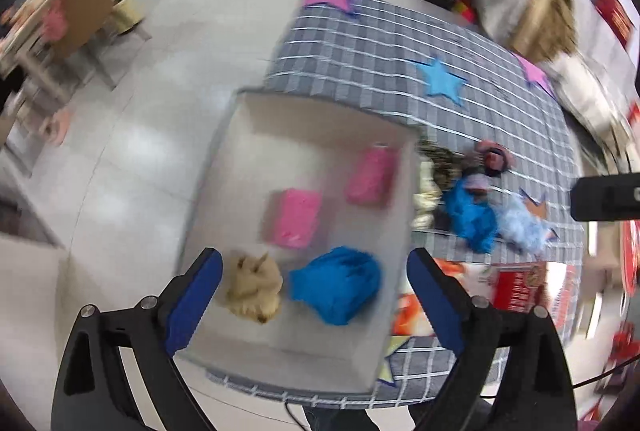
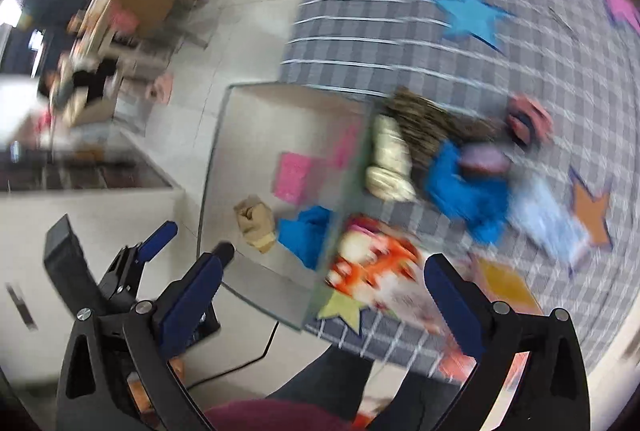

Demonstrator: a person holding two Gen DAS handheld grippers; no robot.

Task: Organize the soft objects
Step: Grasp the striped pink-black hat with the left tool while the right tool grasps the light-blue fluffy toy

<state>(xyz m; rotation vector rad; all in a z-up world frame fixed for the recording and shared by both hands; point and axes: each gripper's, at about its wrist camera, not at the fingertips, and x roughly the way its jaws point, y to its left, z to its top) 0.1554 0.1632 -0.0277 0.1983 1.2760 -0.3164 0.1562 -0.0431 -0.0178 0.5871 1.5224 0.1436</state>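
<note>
A white open box (image 1: 236, 159) sits on the left of a grey checked table. Inside lie two pink soft items (image 1: 295, 217), a blue soft bundle (image 1: 336, 283) and a beige plush (image 1: 252, 283). To its right on the cloth is a pile: a blue item (image 1: 472, 215), a pale blue one (image 1: 520, 223), a striped one (image 2: 432, 127) and a cream one (image 2: 388, 159). My left gripper (image 1: 316, 287) is open and empty above the box's near end. My right gripper (image 2: 320, 291) is open and empty above the box's near right corner (image 2: 308, 315).
The checked cloth (image 1: 380, 43) has coloured star patches. An orange and white printed packet (image 2: 372, 267) lies at the table's near edge beside the box. A tiled floor (image 1: 160, 111) with chairs and cardboard boxes lies left. Cluttered bags stand beyond the table at right.
</note>
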